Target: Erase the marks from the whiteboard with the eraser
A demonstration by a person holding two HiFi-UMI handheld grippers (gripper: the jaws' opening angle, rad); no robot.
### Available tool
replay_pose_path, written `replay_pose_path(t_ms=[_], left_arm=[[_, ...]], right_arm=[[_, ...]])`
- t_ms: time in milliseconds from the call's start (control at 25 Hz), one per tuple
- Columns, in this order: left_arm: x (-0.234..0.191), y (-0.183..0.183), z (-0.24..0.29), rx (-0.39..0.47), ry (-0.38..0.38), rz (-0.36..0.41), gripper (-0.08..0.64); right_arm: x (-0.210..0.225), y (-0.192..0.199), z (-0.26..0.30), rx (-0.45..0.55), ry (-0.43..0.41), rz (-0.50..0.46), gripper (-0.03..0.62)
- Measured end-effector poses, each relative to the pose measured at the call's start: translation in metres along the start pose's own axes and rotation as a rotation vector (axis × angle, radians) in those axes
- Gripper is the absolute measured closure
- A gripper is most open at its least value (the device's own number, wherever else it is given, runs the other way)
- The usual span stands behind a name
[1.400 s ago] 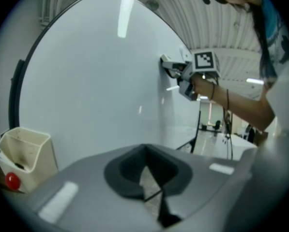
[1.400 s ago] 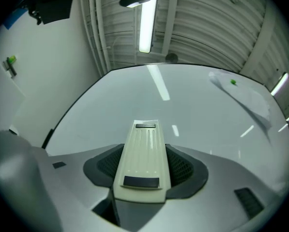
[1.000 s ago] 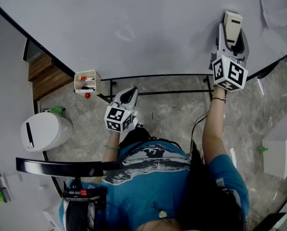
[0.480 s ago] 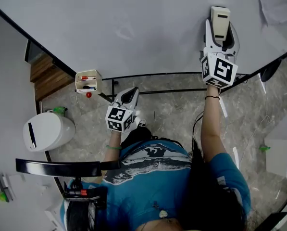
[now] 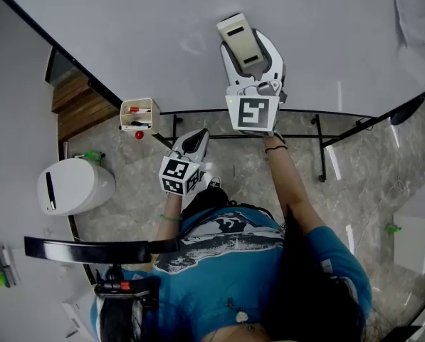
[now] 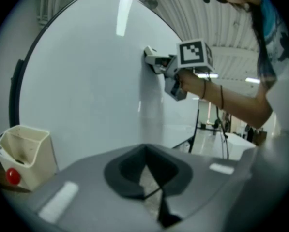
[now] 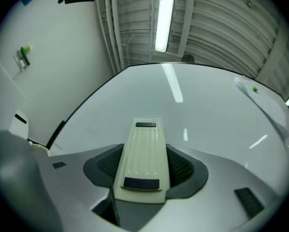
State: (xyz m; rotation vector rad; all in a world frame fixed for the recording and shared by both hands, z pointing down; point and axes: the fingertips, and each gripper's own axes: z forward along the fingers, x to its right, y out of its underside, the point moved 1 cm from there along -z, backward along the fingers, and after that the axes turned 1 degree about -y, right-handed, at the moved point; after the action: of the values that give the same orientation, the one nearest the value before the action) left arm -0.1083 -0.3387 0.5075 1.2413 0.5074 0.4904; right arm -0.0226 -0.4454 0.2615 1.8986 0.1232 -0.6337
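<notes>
The whiteboard (image 5: 127, 27) fills the top of the head view, with a faint smudge (image 5: 191, 45) near its middle. My right gripper (image 5: 249, 54) is shut on a cream eraser (image 5: 239, 35), which is pressed flat on the board just right of the smudge. In the right gripper view the eraser (image 7: 142, 156) lies between the jaws, with the whiteboard (image 7: 197, 115) beyond it. My left gripper (image 5: 195, 137) hangs below the board's lower edge, shut and empty. The left gripper view shows its jaws (image 6: 146, 164) closed, and the right gripper (image 6: 175, 74) with the eraser (image 6: 153, 58) against the board.
A small cream pen holder (image 5: 139, 114) with markers hangs at the board's lower edge; the left gripper view shows the pen holder (image 6: 24, 154) at left. A white bin (image 5: 75, 185) stands on the floor at left. The board's black stand (image 5: 319, 144) runs under it.
The right gripper has slid the eraser leftward along the board, from the right side to near the middle. The left gripper has stayed put.
</notes>
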Motion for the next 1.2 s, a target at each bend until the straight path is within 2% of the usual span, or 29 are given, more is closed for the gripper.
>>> replay_pose_path(t_ms=[200,360,440,640,720,840,1000,1120,1200], left_arm=[[-0.005,-0.002,-0.009,0.007,-0.034,-0.014,0.557],[-0.015,0.002,-0.008,0.006,-0.051,-0.027,0.557],[-0.019,0.004,-0.009,0.006,-0.056,-0.031,0.557],[-0.015,0.005,-0.009,0.001,-0.042,-0.024,0.557],[-0.012,0.006,-0.006,-0.003,-0.028,-0.020,0.557],[-0.006,0.004,-0.003,-0.005,-0.010,-0.015,0.557],[0.005,0.000,0.004,-0.009,0.014,-0.004,0.557],[0.011,-0.001,0.008,-0.014,0.035,0.004,0.557],[0.014,-0.001,0.010,-0.017,0.046,0.006,0.557]], right_arm=[[-0.071,-0.003,0.013,-0.001,-0.123,-0.060,0.329],[-0.104,0.009,0.022,-0.028,-0.187,-0.063,0.328],[-0.112,0.012,0.024,-0.032,-0.206,-0.052,0.329],[-0.104,0.005,0.016,-0.014,-0.265,0.051,0.328],[-0.083,-0.002,0.010,0.027,-0.221,0.076,0.329],[-0.033,-0.010,-0.004,0.106,-0.107,0.154,0.329],[0.058,-0.017,-0.032,0.096,0.068,0.183,0.329],[0.128,-0.004,-0.053,0.076,0.200,0.154,0.328],[0.168,0.010,-0.069,0.065,0.291,0.182,0.329]])
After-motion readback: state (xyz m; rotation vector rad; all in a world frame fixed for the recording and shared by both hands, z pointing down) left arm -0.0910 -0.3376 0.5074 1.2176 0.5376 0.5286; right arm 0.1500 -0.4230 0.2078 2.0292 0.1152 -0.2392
